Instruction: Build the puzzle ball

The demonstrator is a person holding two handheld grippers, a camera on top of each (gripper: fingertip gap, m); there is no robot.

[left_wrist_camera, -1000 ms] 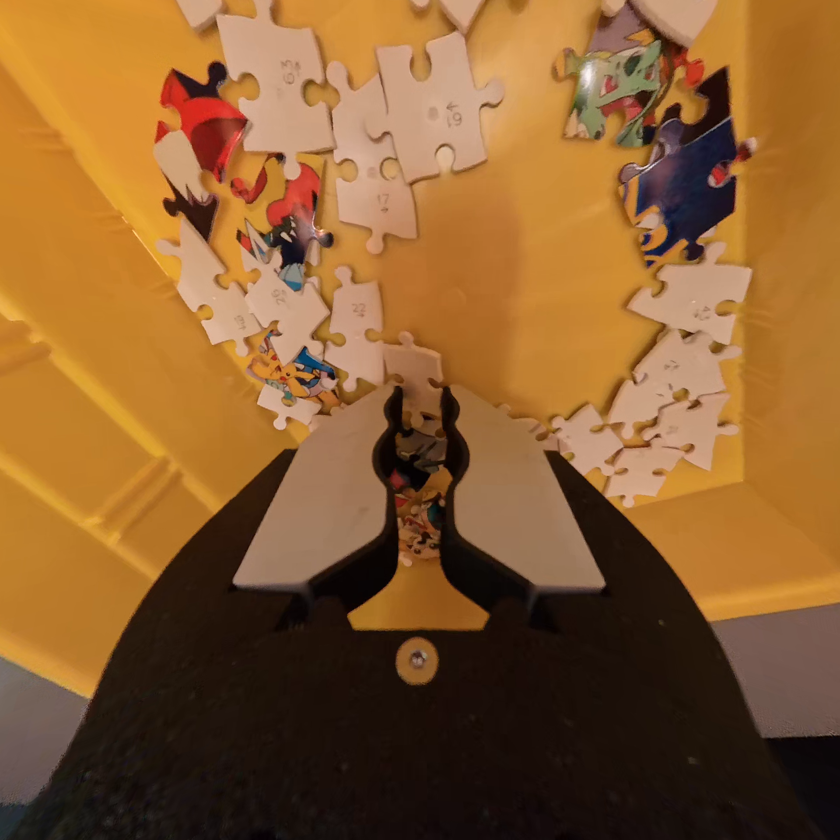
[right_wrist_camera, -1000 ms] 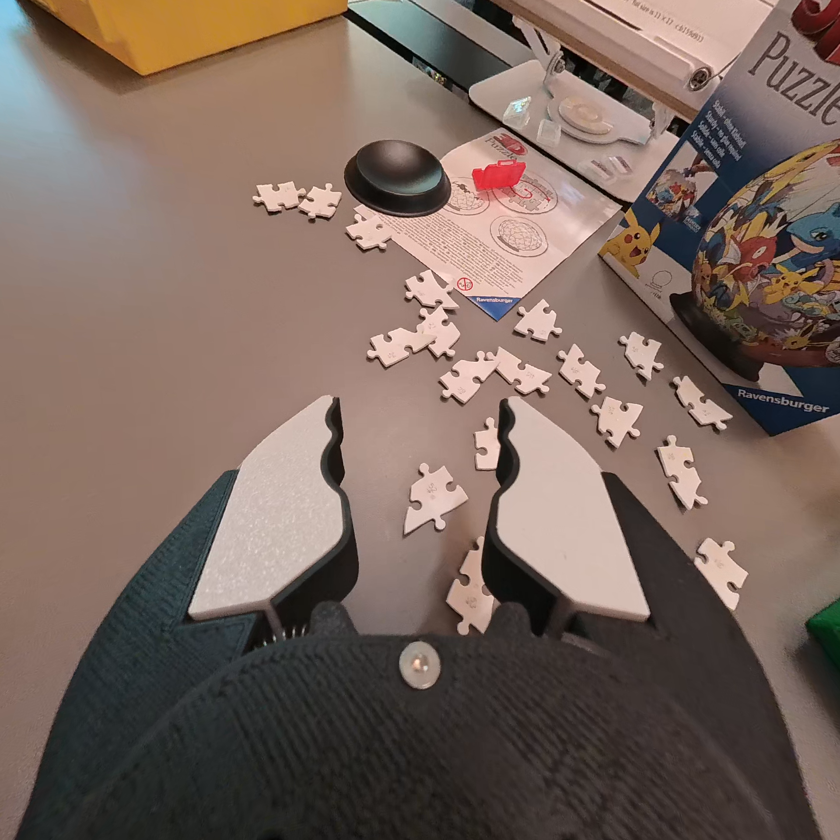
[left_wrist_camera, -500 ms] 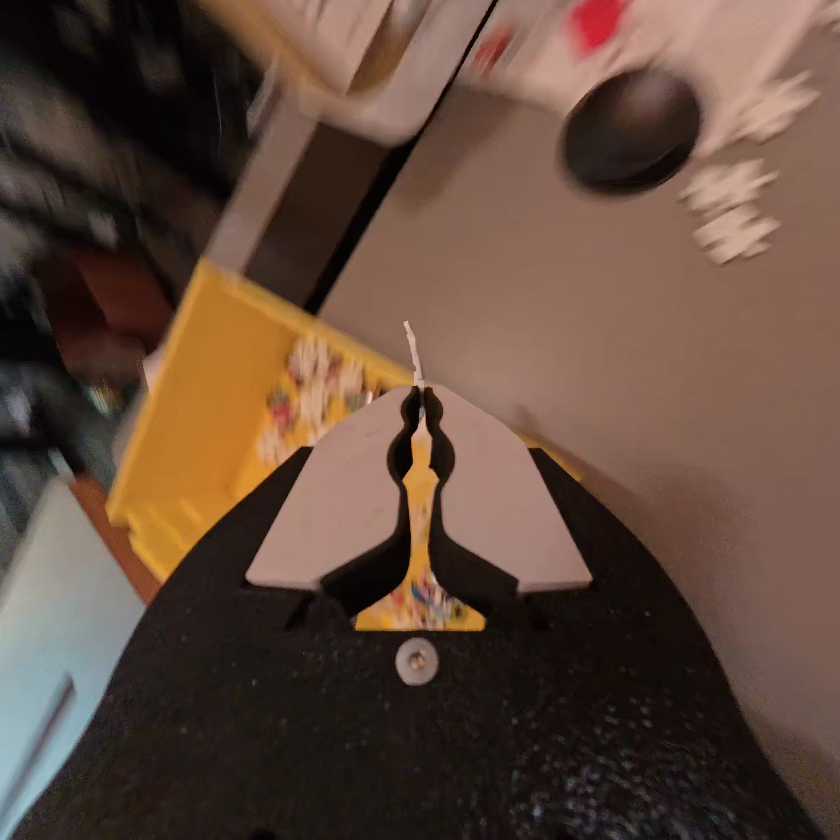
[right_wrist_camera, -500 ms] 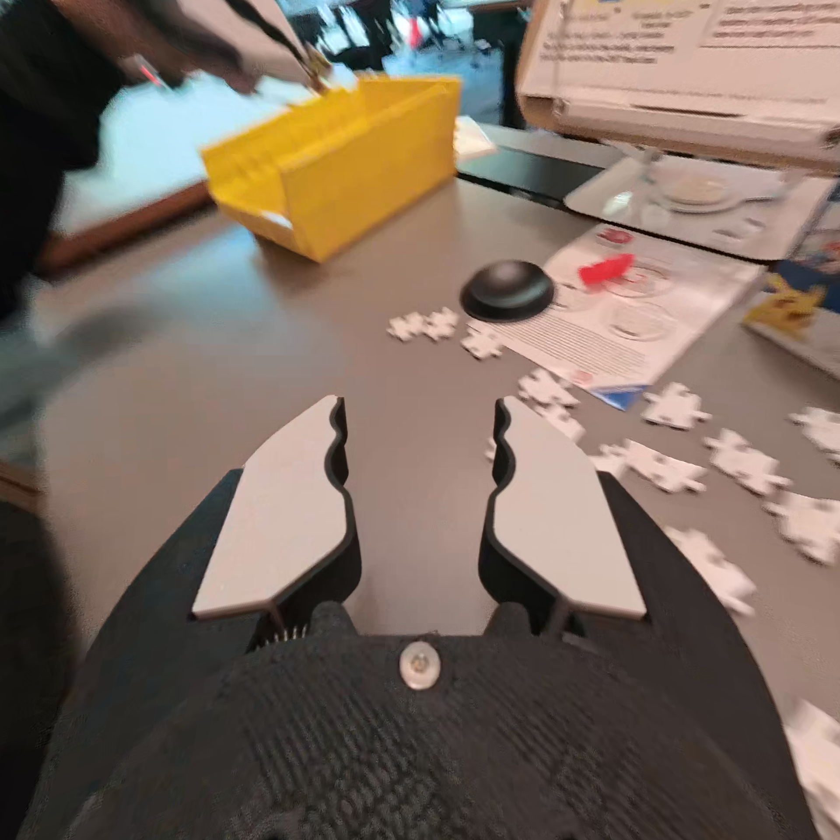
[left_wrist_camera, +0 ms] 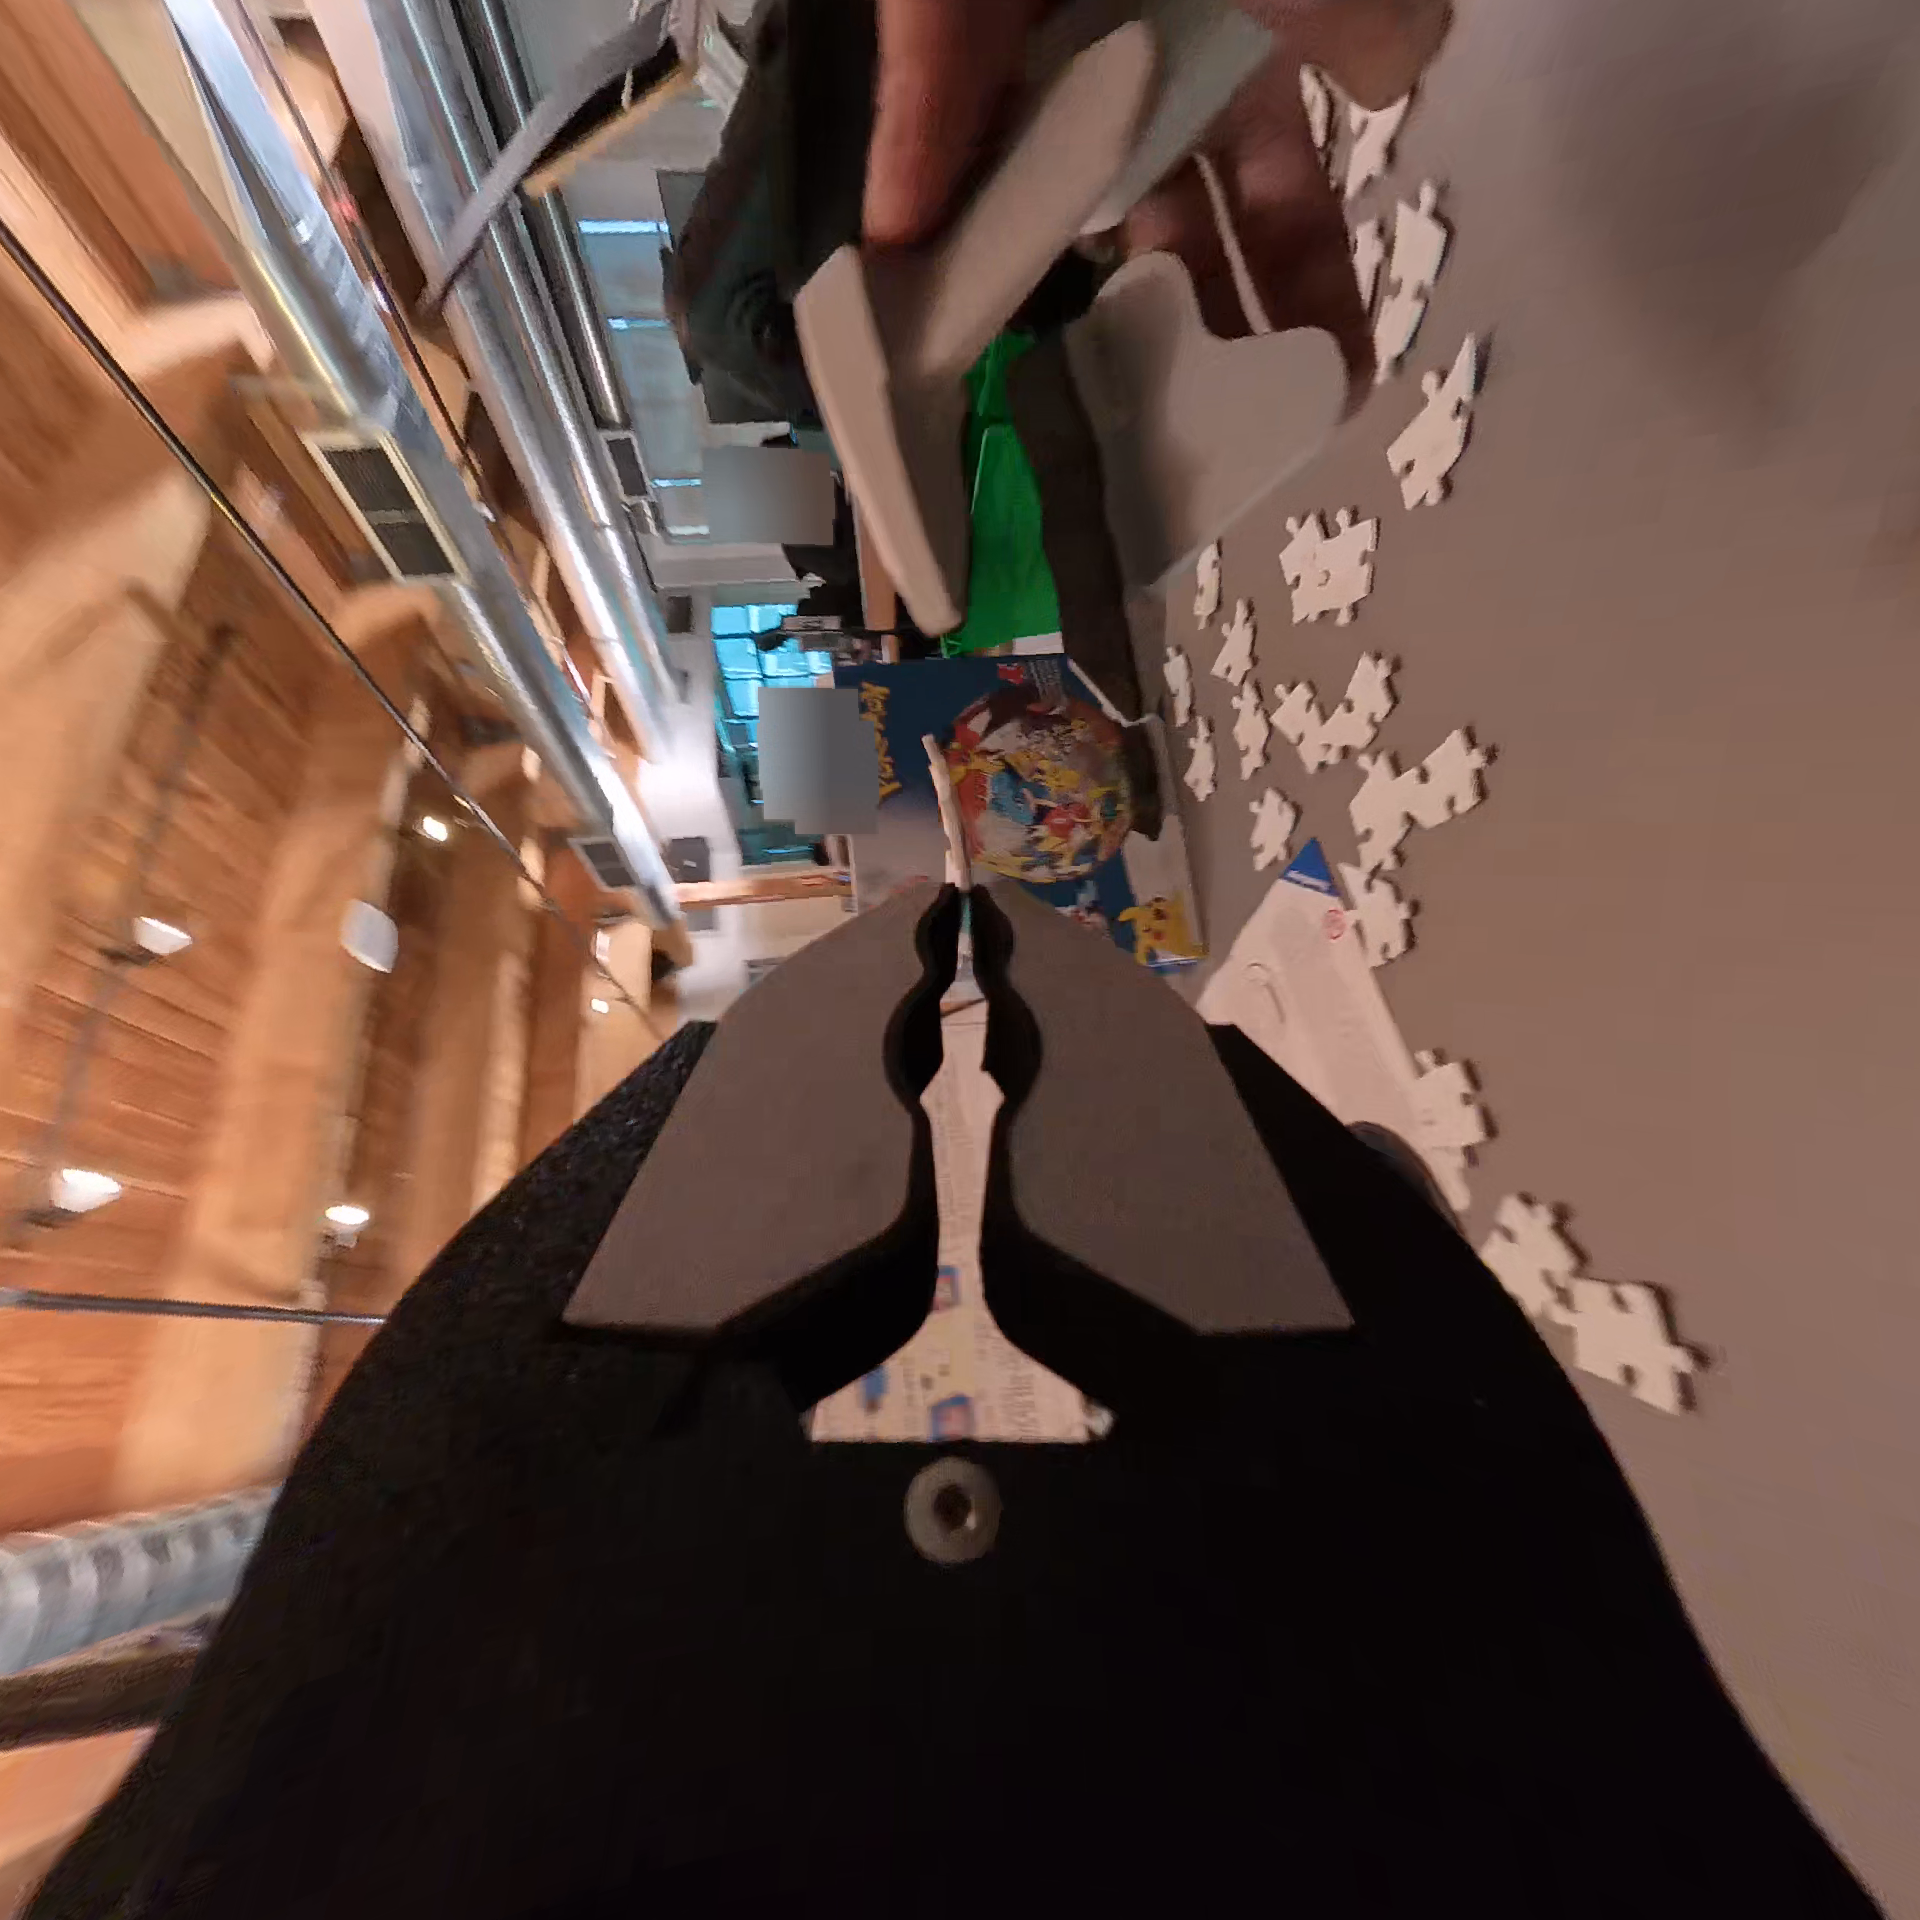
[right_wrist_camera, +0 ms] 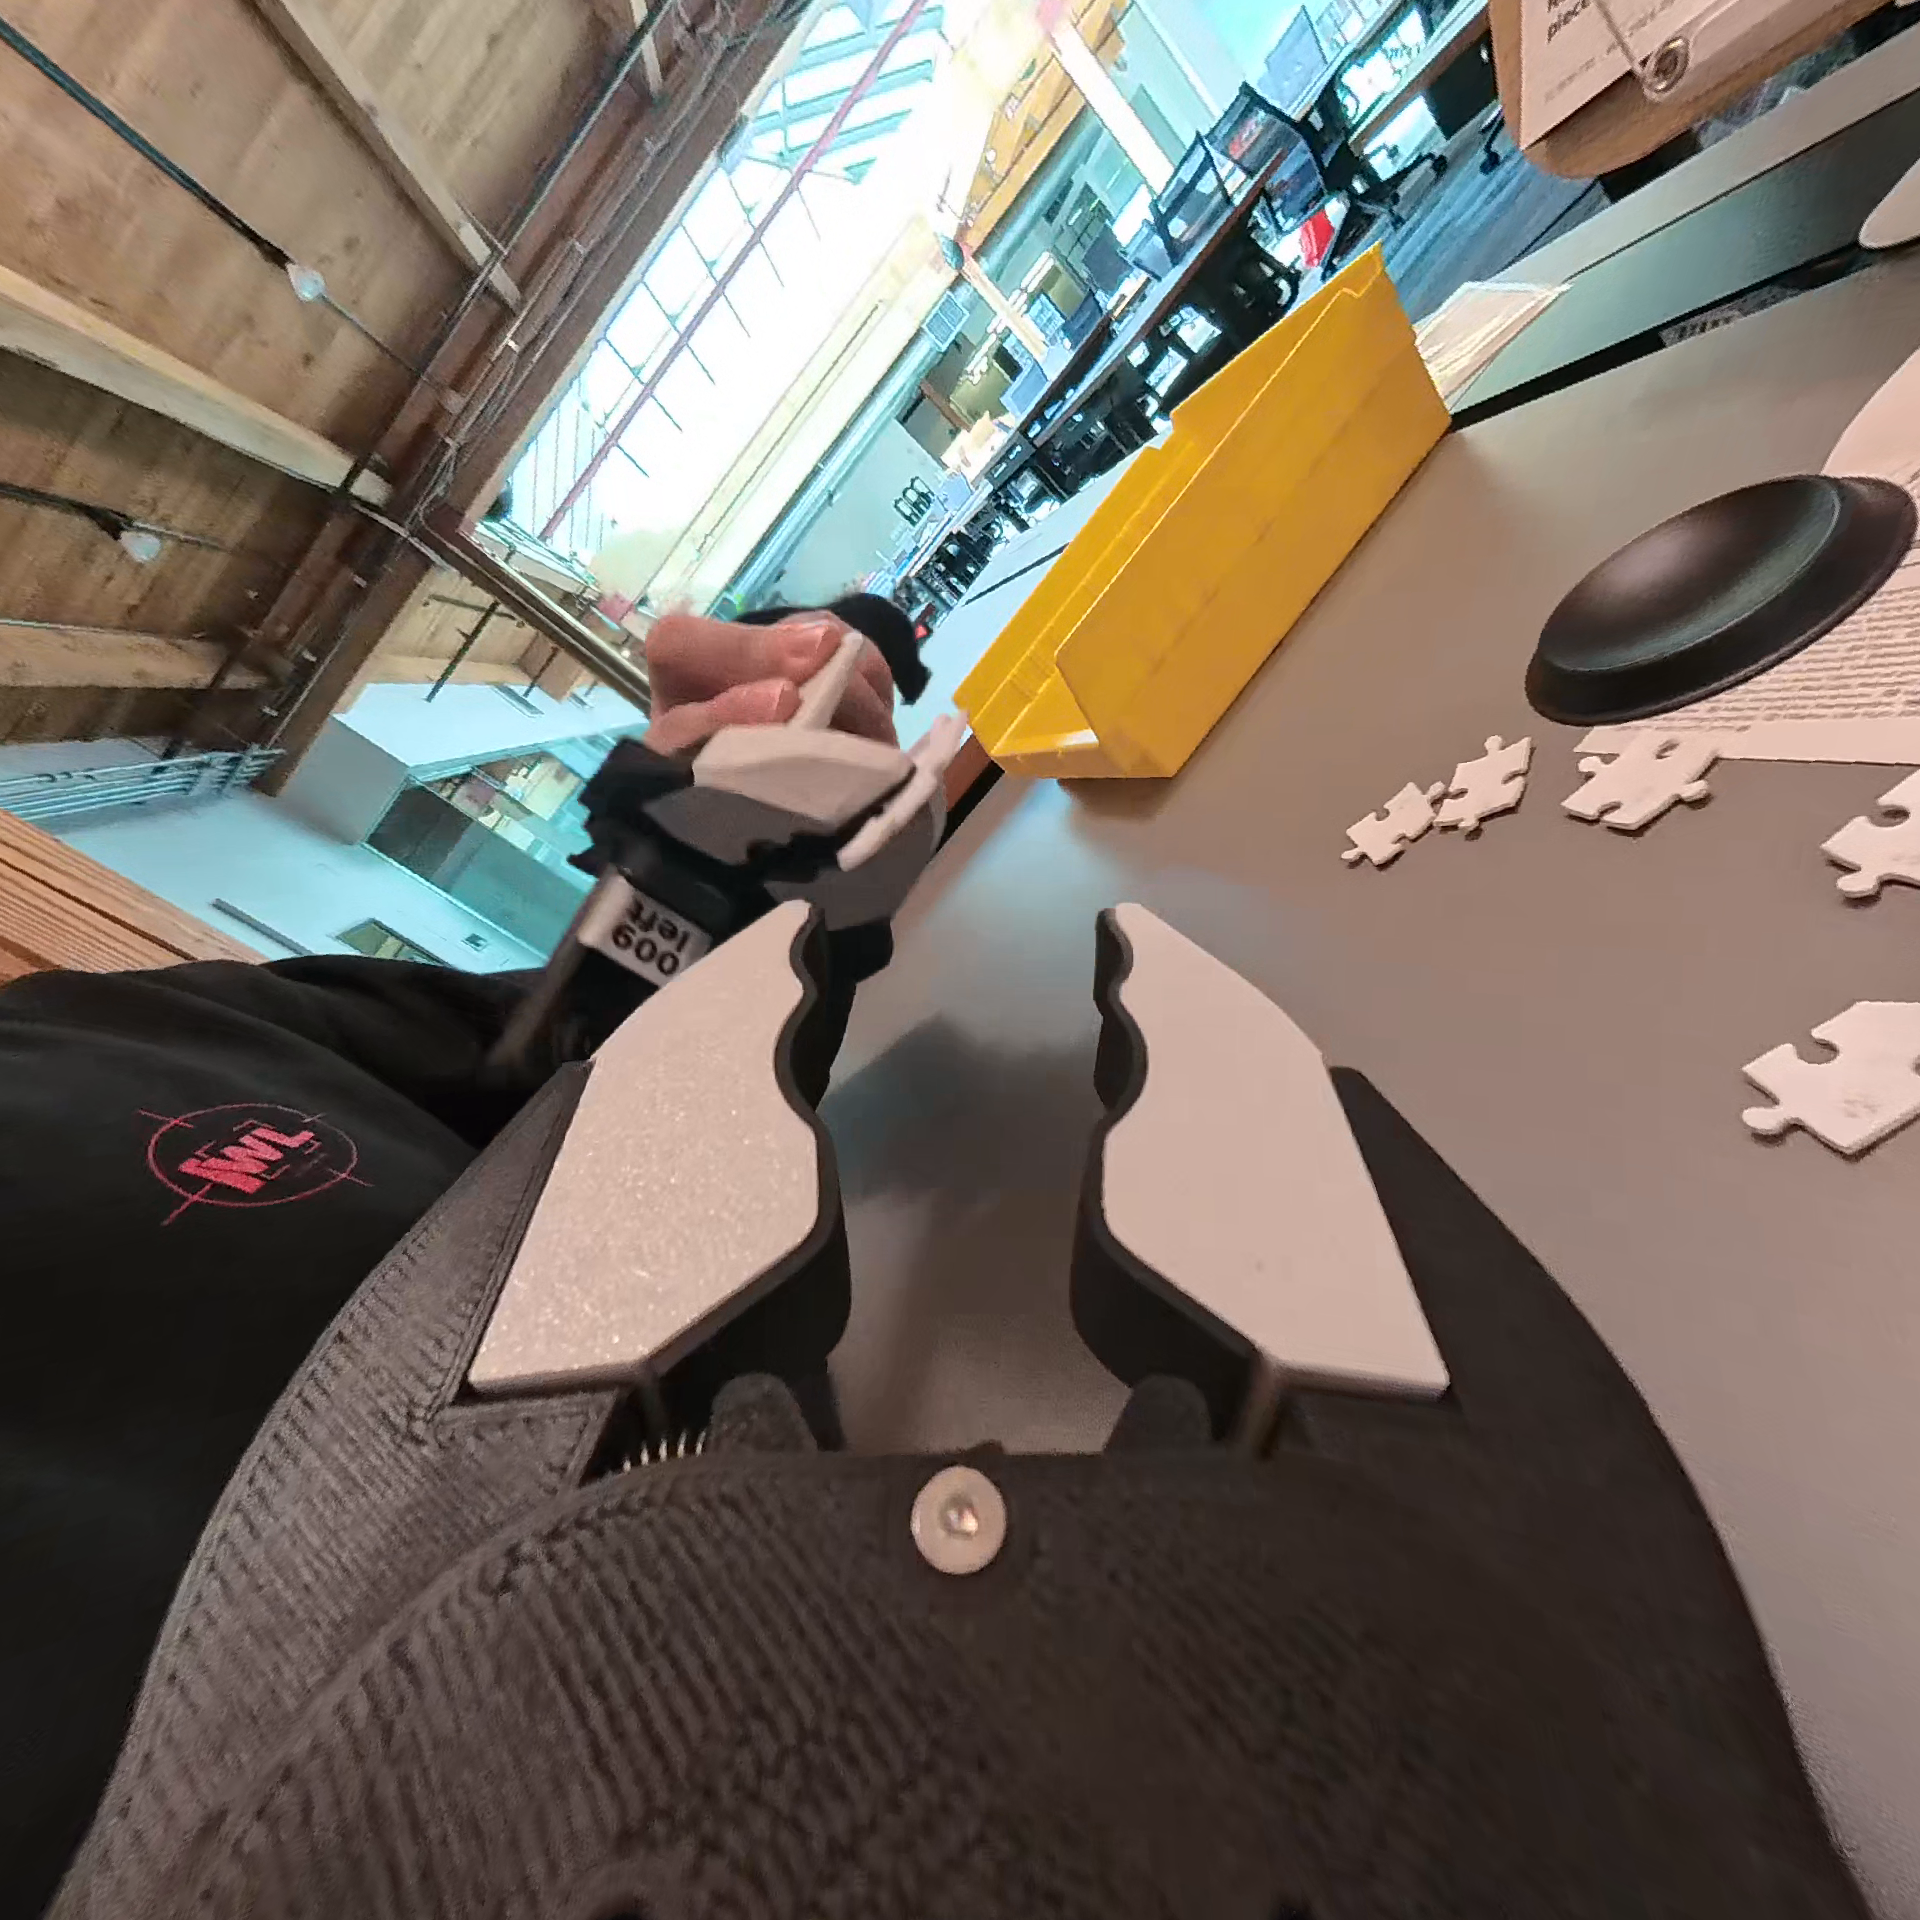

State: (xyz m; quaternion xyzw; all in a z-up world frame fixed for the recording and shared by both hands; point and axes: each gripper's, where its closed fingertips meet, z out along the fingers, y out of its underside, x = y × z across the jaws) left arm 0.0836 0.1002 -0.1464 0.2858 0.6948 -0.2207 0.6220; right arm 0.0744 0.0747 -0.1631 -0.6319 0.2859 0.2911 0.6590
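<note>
Many white puzzle pieces are lying scattered over the grey table, under timber ceiling beams. We are pinching one puzzle piece edge-on in our left gripper, up off the table. Our right gripper is gaping empty, the yellow bin sitting at one o'clock from it.

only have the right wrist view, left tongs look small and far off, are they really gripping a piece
Observer: Yes. Up close, the left tongs are shut on a puzzle piece, held edge-on and sticking out past the tips.
Operator: cant see the puzzle box from here, where is it
Observer: The puzzle box stands on the grey table, straight beyond that piece, with loose white pieces scattered beside it.
</note>
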